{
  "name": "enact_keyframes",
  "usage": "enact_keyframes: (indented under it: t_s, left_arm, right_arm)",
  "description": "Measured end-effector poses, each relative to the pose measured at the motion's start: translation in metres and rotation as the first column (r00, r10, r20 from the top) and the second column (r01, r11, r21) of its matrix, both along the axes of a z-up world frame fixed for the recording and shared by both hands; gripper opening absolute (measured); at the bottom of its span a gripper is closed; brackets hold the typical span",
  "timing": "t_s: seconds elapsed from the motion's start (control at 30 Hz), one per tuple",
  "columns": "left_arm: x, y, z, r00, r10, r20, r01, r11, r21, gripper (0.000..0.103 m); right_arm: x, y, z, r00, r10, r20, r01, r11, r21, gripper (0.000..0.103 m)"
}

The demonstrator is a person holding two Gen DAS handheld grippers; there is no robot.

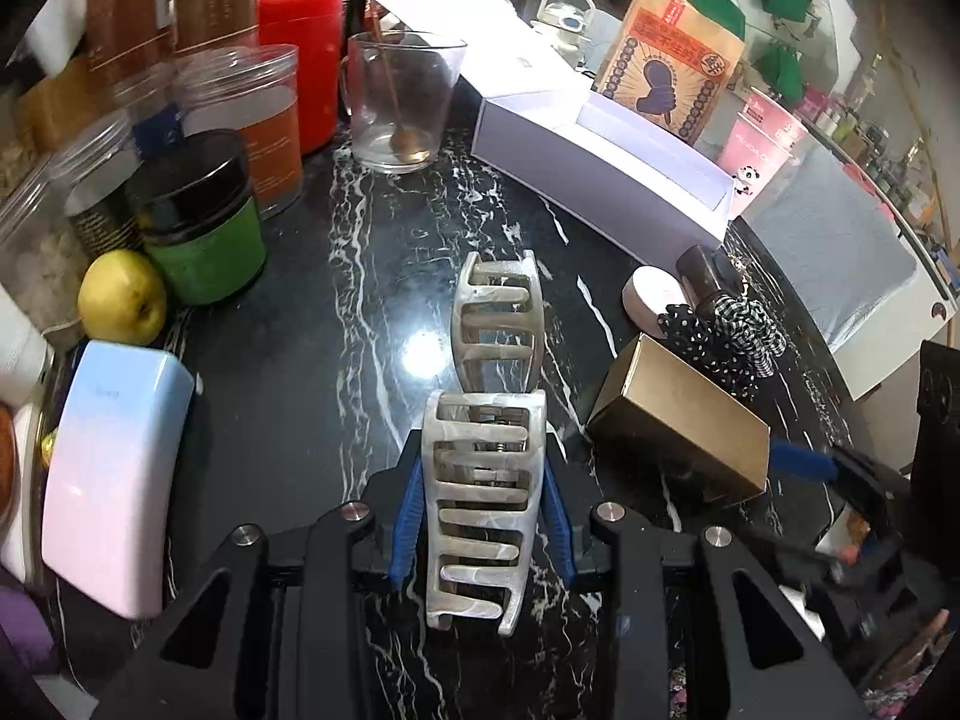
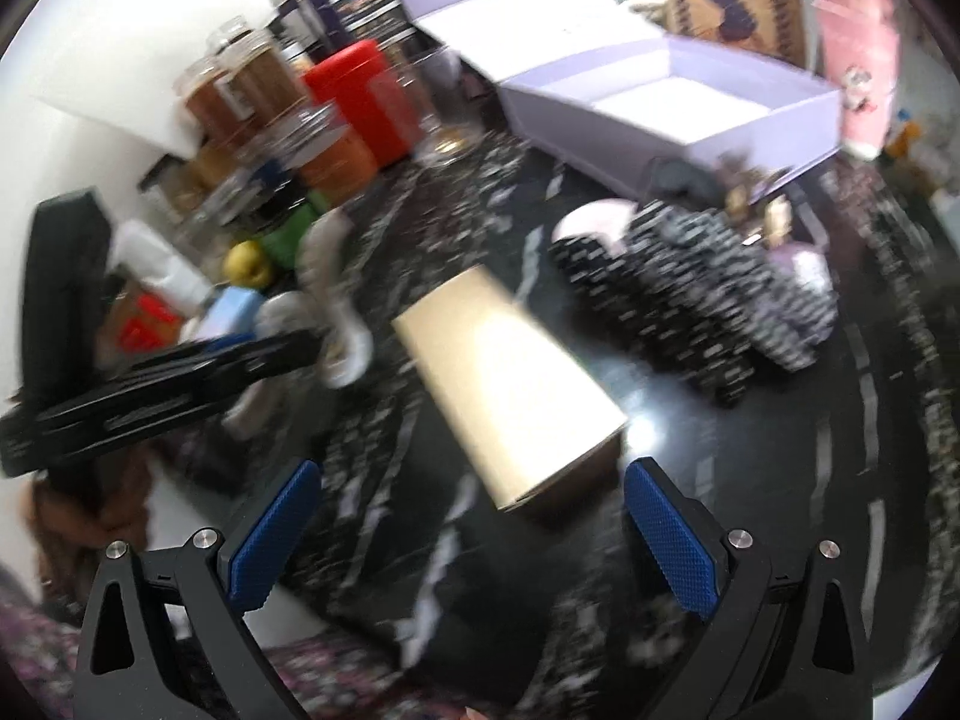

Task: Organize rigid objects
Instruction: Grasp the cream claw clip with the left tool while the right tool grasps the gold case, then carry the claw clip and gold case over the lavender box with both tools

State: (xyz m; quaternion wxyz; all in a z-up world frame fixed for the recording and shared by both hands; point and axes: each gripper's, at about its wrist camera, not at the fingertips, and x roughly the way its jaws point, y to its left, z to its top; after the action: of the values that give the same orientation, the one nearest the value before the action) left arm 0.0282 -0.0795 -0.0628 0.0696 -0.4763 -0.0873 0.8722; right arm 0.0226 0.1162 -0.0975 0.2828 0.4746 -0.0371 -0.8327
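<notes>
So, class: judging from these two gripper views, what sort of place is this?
Probably a home counter or a small shop's. A black marble counter is crowded with food jars, an apple and an open lavender gift box.

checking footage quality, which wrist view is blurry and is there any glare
Left wrist view: sharp, the hair claw in the left gripper crisp, one light glare on the marble counter. Right wrist view: motion-smeared throughout, the gold box washed out on top.
</notes>
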Motion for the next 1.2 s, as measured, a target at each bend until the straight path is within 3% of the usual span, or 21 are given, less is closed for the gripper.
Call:
enact_keyframes:
  t_s: [0.2,0.4,0.47,0.5,0.87,1.2]
  left_arm:
    - [-0.002,0.005,0.0,1.0,0.002,-0.003,-0.002,1.0,-0.007,0.035]
    - [-0.006,0.007,0.0,1.0,0.01,-0.008,-0.011,1.0,-0.017,0.035]
    - [-0.007,0.007,0.0,1.0,0.014,-0.005,-0.014,1.0,-0.018,0.035]
    - [-0.008,0.007,0.0,1.0,0.015,-0.004,-0.015,1.0,-0.019,0.035]
    - [-0.021,0.019,0.01,1.0,-0.026,-0.011,0.025,0.999,-0.03,0.035]
    - [-0.04,0.046,0.035,0.989,-0.118,-0.09,0.119,0.993,0.013,0.035]
  right_arm:
    - [-0.009,-0.008,-0.004,0.99,0.086,-0.108,-0.074,0.992,0.103,0.103]
    - [-0.023,-0.031,-0.014,0.973,0.199,-0.113,-0.181,0.972,0.152,0.073]
    - [-0.027,-0.034,-0.017,0.975,0.201,-0.1,-0.185,0.972,0.147,0.051]
    - [-0.029,-0.034,-0.018,0.976,0.196,-0.098,-0.181,0.973,0.142,0.047]
    - [-0.03,-0.019,-0.009,0.988,0.149,-0.047,-0.147,0.988,0.056,0.044]
    - [-0.02,0.002,0.032,0.988,0.068,-0.139,-0.064,0.997,0.032,0.044]
